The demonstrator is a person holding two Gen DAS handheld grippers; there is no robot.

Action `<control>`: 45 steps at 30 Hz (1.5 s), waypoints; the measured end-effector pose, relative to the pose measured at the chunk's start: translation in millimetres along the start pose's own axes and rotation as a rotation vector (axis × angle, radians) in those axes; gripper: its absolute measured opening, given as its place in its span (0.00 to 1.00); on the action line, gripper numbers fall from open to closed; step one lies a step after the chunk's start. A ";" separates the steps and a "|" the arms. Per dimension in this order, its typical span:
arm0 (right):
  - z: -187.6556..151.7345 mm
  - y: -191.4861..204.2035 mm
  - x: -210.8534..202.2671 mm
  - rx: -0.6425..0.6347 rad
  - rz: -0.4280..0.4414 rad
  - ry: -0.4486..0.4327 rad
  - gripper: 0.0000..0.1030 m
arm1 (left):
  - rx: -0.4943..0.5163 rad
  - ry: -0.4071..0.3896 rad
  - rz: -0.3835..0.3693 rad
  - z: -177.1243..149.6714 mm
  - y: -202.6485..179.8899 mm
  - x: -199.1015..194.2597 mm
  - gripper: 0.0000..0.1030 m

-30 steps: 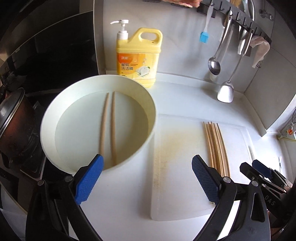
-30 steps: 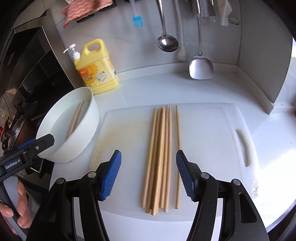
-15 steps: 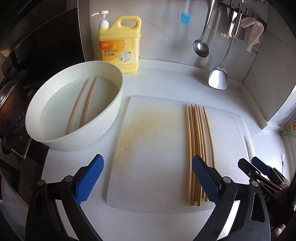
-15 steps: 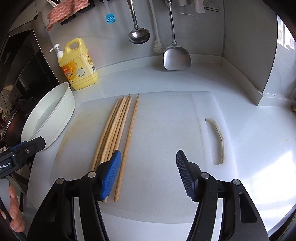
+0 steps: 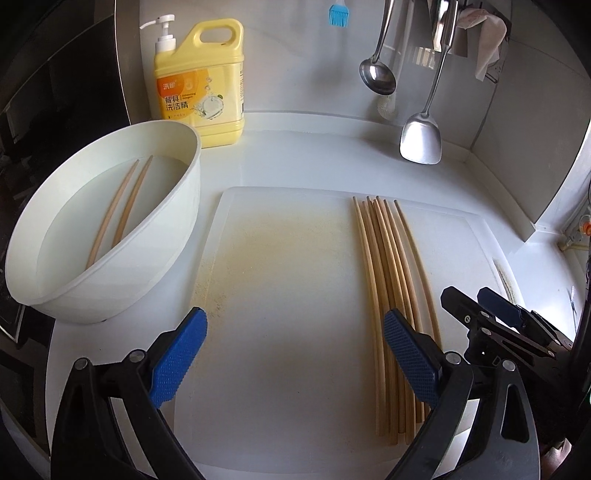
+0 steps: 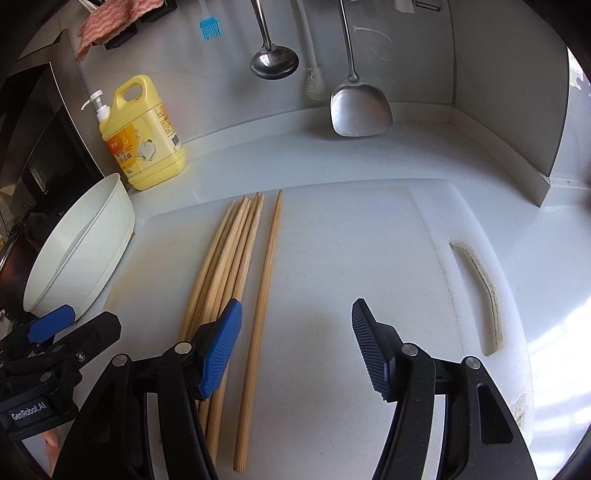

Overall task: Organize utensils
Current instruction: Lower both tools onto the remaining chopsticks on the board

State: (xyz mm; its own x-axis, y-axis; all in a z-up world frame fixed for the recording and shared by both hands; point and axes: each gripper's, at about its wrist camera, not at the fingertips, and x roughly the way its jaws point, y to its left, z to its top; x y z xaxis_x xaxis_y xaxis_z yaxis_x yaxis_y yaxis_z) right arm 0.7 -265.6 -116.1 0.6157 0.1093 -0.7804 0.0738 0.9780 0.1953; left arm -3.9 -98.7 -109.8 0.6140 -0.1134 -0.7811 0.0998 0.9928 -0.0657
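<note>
Several wooden chopsticks (image 5: pixel 388 277) lie side by side on the right half of a white cutting board (image 5: pixel 288 258). Two more chopsticks (image 5: pixel 122 206) rest in water inside a white bowl (image 5: pixel 110 266) left of the board. My left gripper (image 5: pixel 295 350) hangs open over the board's middle, its right pad above the bundle. In the right wrist view the bundle (image 6: pixel 225 266) lies under my left pad, and one separate chopstick (image 6: pixel 264 280) runs just inside the jaws. My right gripper (image 6: pixel 295 332) is open and holds nothing. Each gripper shows in the other's view: right gripper (image 5: pixel 472 295), left gripper (image 6: pixel 79 326).
A yellow dish soap bottle (image 5: pixel 199 85) stands behind the bowl (image 6: pixel 85 251). A ladle (image 6: pixel 273 62), a metal spatula (image 6: pixel 360 107) and a blue brush (image 6: pixel 210 29) hang on the back wall. A dark stove area lies left of the bowl. A wall corner closes the counter on the right.
Both grippers sank toward the board. The left view swung from the bowl to the board's middle. In the right view the chopsticks slid from between the jaws to the left pad. Jaws stayed open.
</note>
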 end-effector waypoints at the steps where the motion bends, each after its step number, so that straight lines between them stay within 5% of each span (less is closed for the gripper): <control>1: 0.1 1.9 2.8 -0.009 -0.009 0.000 0.58 | 0.003 -0.004 0.003 0.3 0.3 1.9 0.92; 16: -7.3 21.0 16.4 -0.149 -0.123 -0.004 0.56 | -0.012 0.003 -0.021 0.6 5.2 14.0 0.92; 23: -8.4 16.7 12.7 -0.176 -0.120 -0.016 0.34 | 0.022 0.018 -0.040 0.4 -8.2 23.3 0.92; 45: -6.4 -17.1 5.9 -0.117 -0.146 -0.026 0.33 | 0.066 0.049 0.030 2.6 -24.4 51.1 0.94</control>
State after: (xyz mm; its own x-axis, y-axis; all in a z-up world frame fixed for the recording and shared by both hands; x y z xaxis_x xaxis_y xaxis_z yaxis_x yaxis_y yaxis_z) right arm -1.9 -280.5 -127.8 0.6253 -0.0387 -0.7794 0.0736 0.9972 0.0095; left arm 27.2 -128.8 -146.5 0.5789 -0.0799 -0.8115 0.1340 0.9910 -0.0020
